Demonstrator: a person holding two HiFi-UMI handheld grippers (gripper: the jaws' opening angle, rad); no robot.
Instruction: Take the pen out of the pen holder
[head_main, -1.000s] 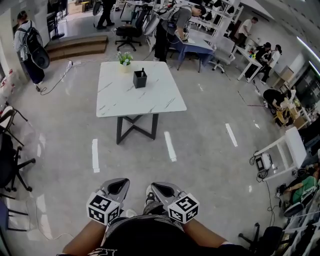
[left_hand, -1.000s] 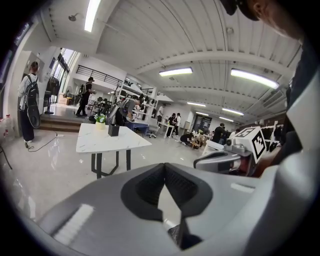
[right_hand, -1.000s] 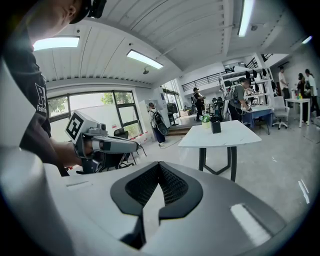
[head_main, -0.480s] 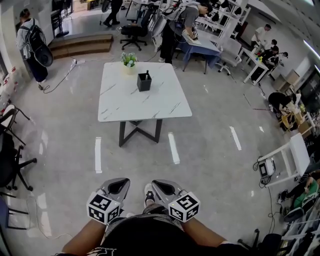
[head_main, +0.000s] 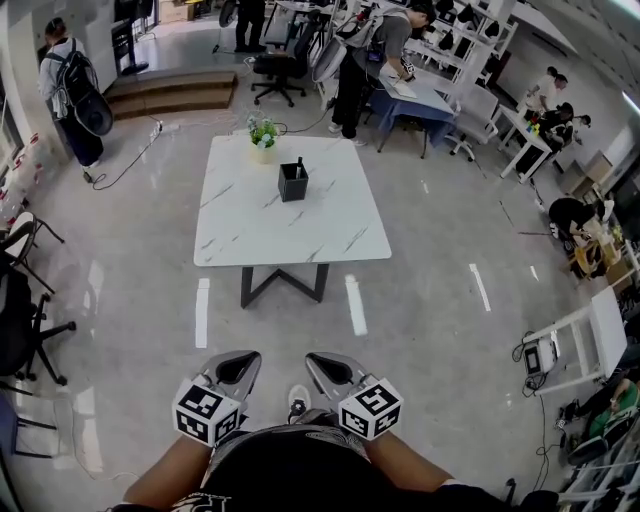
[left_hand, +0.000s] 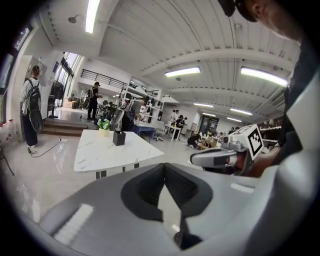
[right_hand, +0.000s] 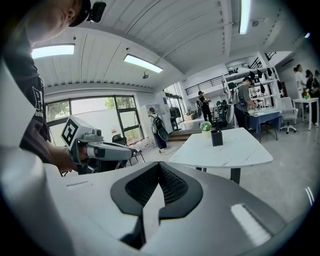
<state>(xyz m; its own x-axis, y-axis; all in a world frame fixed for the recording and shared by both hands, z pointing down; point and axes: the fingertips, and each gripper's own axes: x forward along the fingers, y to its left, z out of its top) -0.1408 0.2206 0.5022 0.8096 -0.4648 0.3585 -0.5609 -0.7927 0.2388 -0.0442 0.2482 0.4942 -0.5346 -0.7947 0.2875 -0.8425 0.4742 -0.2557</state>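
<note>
My left gripper (head_main: 240, 361) and right gripper (head_main: 322, 362) hang low at my waist, both jaws clenched on nothing. The table (head_main: 250, 220) looks nearer than 1 second ago, yet well ahead. On it the pen holder (head_main: 293, 184) stands beside a potted plant (head_main: 263, 135), with the pen (head_main: 298, 162) upright inside.

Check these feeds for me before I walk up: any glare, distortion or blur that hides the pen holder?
Head view: evenly lit, sharp, room lines bowed at the edges, window glare on the floor at left; the pen holder reads small but clear on the table. Left gripper view: heavy fisheye, black corners, bright ceiling strips; the pen holder is tiny. Right gripper view: the same.
</note>
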